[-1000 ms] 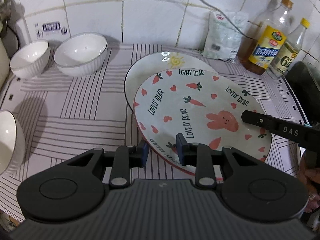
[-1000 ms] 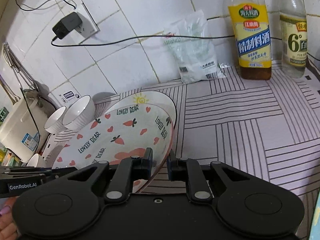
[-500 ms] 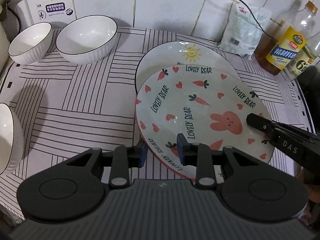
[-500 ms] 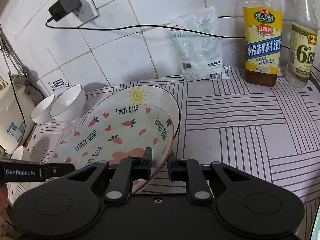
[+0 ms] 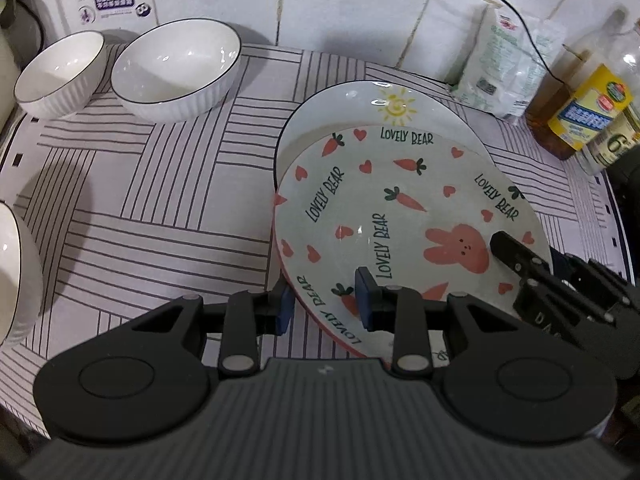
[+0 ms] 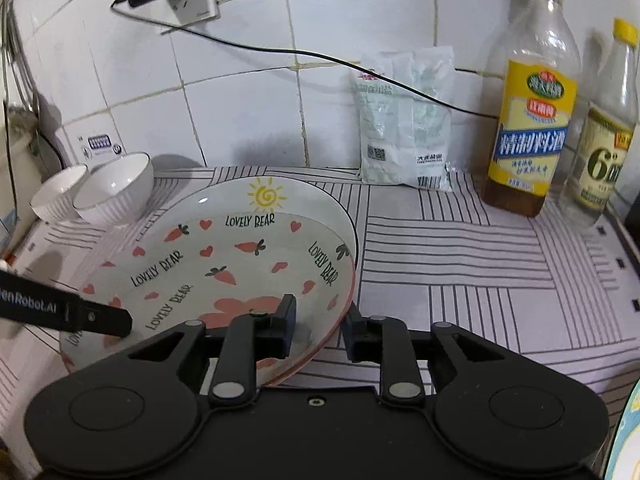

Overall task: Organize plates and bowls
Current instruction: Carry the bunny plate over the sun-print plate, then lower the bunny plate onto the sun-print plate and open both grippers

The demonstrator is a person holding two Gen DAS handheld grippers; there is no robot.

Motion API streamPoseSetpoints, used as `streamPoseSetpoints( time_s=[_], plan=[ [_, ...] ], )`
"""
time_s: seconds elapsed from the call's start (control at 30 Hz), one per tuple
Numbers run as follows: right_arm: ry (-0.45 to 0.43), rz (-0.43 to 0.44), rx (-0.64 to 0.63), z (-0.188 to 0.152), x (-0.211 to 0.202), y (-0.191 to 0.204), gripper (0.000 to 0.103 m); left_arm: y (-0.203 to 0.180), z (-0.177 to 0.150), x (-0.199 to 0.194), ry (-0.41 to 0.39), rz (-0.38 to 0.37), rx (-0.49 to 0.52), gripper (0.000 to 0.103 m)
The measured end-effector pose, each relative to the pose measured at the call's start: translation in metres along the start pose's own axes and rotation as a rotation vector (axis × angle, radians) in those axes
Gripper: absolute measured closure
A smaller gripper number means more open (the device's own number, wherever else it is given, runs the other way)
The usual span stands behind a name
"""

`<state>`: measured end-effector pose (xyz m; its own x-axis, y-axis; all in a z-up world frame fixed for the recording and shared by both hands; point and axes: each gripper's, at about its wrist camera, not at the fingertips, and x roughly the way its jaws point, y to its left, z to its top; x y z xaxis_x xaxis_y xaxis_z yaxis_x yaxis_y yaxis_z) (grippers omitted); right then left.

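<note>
Releasing carrot plate (image 6: 224, 272) onto sun plate (image 6: 280, 200): my right gripper (image 6: 319, 330) opening astride its rim, left gripper (image 5: 325, 305) loosely straddling; overhanging plate may slide off.

- The white round plate with a yellow sun (image 5: 360, 108) lies mostly hidden under the white ceramic plate printed with carrots, hearts and a pink rabbit (image 5: 384, 208).
- The carrot plate's near rim is covered by the black left gripper (image 5: 324, 304) in its own view.
- A white ribbed bowl (image 5: 16, 276) is cut off by the left view's left edge.
- The tall clear bottle with a yellow label (image 5: 580, 116) is blurred in the left view.
- The pale blue-rimmed object (image 6: 624, 432) at the right view's lower corner is cut off; what it is cannot be told.
</note>
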<state>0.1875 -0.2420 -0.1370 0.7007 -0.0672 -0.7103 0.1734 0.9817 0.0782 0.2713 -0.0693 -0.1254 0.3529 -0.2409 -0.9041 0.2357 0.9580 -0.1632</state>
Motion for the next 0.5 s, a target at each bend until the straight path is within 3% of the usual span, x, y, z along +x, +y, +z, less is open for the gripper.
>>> streamPoseSetpoints(
  time_s=[0.5],
  plan=[
    [-0.023, -0.037, 0.058, 0.000, 0.017, 0.002, 0.066, 0.003, 0.020, 0.016, 0.079, 0.025, -0.032, 0.074]
  ],
)
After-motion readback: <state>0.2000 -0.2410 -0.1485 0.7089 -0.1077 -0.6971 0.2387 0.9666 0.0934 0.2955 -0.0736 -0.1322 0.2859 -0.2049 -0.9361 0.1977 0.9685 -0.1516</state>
